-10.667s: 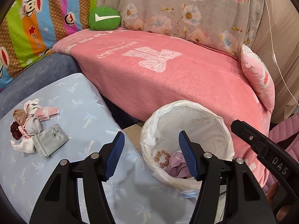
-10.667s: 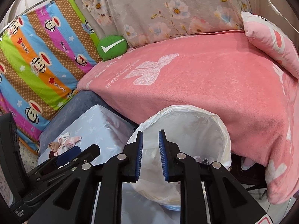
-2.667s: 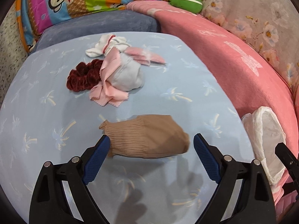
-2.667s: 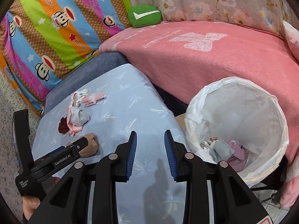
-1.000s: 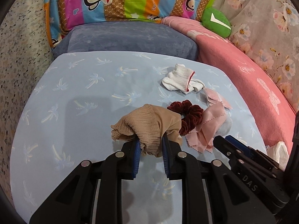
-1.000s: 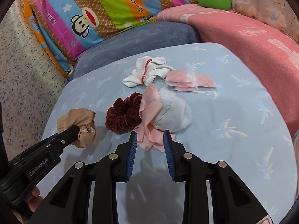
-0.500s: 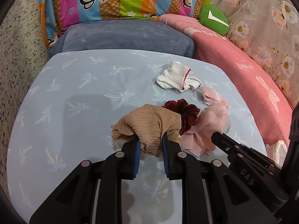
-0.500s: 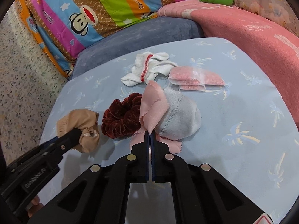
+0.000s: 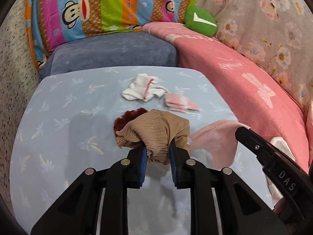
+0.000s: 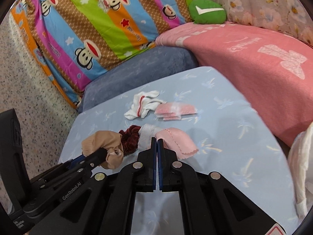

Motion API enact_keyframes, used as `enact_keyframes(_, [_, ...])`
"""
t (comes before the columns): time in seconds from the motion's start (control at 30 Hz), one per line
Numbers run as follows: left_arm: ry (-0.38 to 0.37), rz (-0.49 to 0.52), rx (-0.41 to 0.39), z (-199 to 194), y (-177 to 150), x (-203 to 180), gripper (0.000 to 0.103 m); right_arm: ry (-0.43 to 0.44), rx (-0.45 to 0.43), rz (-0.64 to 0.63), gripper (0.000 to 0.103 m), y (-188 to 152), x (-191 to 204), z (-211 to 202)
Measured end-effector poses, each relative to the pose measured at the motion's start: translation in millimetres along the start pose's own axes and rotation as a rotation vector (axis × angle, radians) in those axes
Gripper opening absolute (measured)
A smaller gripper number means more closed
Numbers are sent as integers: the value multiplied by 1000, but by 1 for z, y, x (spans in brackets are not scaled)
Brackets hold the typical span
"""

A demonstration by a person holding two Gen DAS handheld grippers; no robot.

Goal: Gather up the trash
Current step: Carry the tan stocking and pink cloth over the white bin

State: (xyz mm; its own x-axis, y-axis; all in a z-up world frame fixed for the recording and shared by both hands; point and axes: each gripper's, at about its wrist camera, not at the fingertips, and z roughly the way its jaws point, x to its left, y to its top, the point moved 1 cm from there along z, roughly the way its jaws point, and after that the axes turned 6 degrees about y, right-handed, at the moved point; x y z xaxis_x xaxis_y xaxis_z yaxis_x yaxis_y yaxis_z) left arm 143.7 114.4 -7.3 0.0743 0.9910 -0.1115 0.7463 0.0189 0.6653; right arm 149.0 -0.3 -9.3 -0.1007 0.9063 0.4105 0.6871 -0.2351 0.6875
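Observation:
My left gripper (image 9: 156, 148) is shut on a ribbed tan sock (image 9: 154, 129), which bunches over its blue pads above the table. My right gripper (image 10: 157, 143) is shut on a thin pink cloth (image 10: 176, 139); the cloth hangs from its tip in the left wrist view (image 9: 215, 143). A pale grey cloth (image 10: 145, 135) sits against the pink one, and I cannot tell if it is pinched too. A dark red scrunchie (image 10: 130, 137) lies just behind the two grippers. Farther back lie a white sock (image 10: 142, 103) and pink packets (image 10: 176, 110).
The table (image 9: 68, 117) has a light blue cover with palm prints. A white bin liner (image 10: 301, 166) shows at the right edge. A blue cushion (image 9: 117, 51), a striped monkey pillow (image 9: 107, 5) and a pink blanket (image 9: 244, 74) ring the far side.
My right gripper closed on the pink cloth and lifted it off the pile. Both grippers rose and drew back, the left one still carrying the tan sock.

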Motion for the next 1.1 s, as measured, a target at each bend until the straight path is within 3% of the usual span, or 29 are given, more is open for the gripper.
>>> enact_keyframes(0.63, [-142, 219, -9, -35, -26, -149, 20, -122, -199, 197, 3, -6, -129, -158])
enact_keyframes(1.1, [-209, 399, 20, -38, -53, -249, 20, -212, -262, 356, 3, -41, -225, -223])
